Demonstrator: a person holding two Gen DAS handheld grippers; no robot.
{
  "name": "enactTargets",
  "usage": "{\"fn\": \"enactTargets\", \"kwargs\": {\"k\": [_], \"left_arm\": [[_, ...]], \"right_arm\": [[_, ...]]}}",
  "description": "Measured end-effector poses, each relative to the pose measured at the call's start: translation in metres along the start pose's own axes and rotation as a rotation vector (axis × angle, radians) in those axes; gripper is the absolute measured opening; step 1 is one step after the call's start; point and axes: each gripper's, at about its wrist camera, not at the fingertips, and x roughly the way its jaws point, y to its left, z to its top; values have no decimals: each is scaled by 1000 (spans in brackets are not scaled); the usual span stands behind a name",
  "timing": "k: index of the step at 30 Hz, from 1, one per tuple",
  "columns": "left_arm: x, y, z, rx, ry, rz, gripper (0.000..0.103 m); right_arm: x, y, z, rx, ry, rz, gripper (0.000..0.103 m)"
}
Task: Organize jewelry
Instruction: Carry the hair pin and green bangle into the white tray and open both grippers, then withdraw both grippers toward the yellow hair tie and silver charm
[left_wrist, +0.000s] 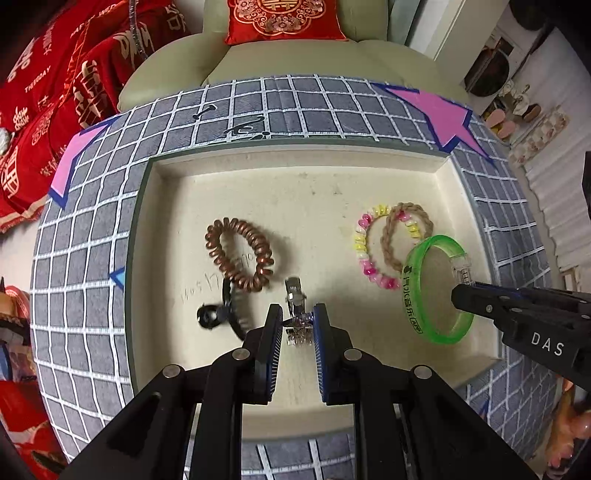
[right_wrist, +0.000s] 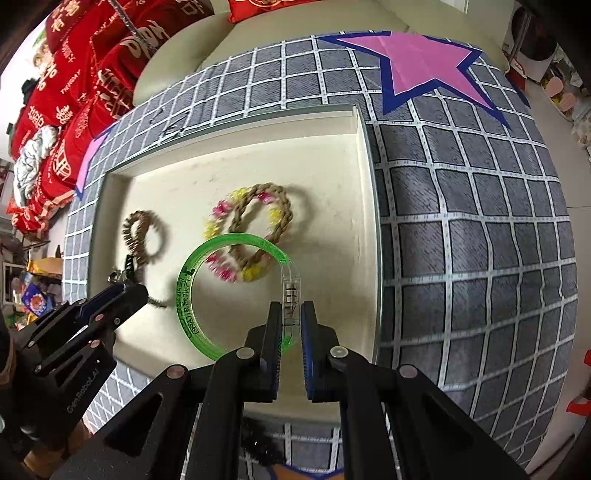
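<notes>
A cream tray (left_wrist: 236, 177) sits on a grey grid cloth. In it lie a copper spiral hair tie (left_wrist: 239, 254), a black claw clip (left_wrist: 221, 314), a pink-yellow bead bracelet (left_wrist: 364, 254) and a braided tan ring (left_wrist: 408, 236). My left gripper (left_wrist: 298, 320) is shut on a small silver hair clip (left_wrist: 295, 295), held just above the tray floor. My right gripper (right_wrist: 291, 314) is shut on the clear clasp of a green bangle (right_wrist: 192, 295), which stands tilted over the bead bracelet (right_wrist: 221, 271) and braided ring (right_wrist: 258, 218). The bangle also shows in the left wrist view (left_wrist: 413, 291).
The grid cloth (right_wrist: 461, 240) has pink star patches (right_wrist: 417, 62) at its corners. A beige armchair (left_wrist: 295, 55) with a red cushion (left_wrist: 284, 18) stands behind the table. Red bedding (left_wrist: 48, 92) lies at left. The tray's right wall (right_wrist: 369, 221) is close to my right gripper.
</notes>
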Motion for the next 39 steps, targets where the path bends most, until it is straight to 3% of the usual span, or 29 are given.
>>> {"fn": "enactTargets", "kwargs": {"k": [16, 20, 28, 29, 31, 32, 39], "left_arm": [[11, -8, 1, 57, 9, 122, 25], [0, -6, 1, 53, -3, 127, 25], [-18, 3, -9, 18, -10, 111, 27], [-21, 4, -11, 14, -9, 109, 58], [-30, 8, -17, -5, -36, 129, 103], [-36, 9, -20, -6, -67, 138, 103], [-60, 17, -48, -9, -63, 139, 103]], "right_arm": [[19, -8, 10, 15, 36, 7, 14], [11, -8, 11, 29, 9, 37, 58], [-19, -1, 6, 41, -51, 91, 59], [-24, -1, 4, 46, -59, 95, 59], [-32, -2, -2, 55, -71, 102, 60], [-35, -3, -4, 57, -74, 105, 60], [-62, -6, -35, 68, -100, 122, 72]]}}
